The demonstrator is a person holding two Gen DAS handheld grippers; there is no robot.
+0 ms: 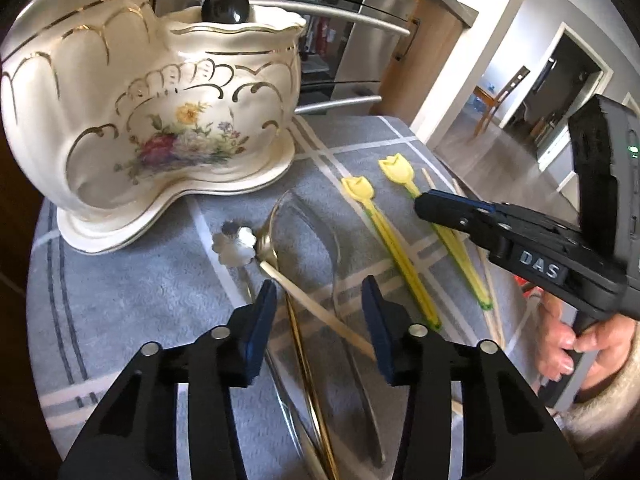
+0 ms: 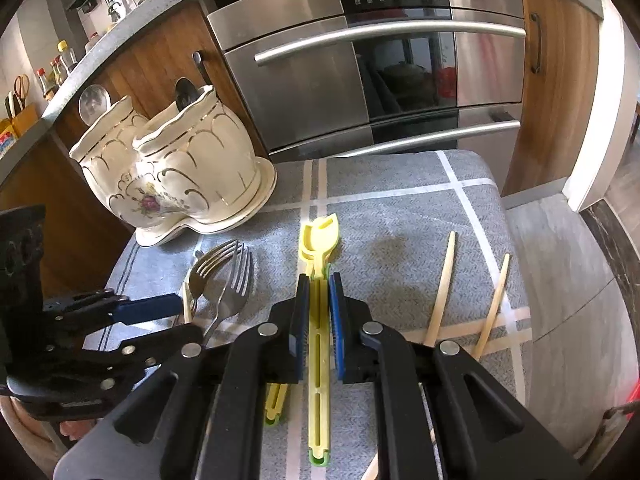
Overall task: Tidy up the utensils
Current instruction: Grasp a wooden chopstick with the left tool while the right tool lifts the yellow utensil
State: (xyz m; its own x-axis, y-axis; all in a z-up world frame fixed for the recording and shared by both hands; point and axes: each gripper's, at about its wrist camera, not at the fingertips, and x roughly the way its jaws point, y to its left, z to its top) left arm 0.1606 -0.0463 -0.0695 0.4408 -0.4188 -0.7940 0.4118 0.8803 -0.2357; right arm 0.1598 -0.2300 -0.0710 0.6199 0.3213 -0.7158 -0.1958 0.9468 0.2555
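Note:
A cream floral ceramic utensil holder stands at the back left of a grey cloth, with a black spoon in it. My left gripper is open above metal forks and spoons. Two yellow tulip-shaped utensils lie to the right. My right gripper has its jaws close around the handle of one yellow utensil, which lies on the cloth. The other yellow one shows partly beneath it.
Two pale wooden chopsticks lie on the cloth at the right. A steel oven with bar handles stands behind the table. The table's right edge drops to a grey floor.

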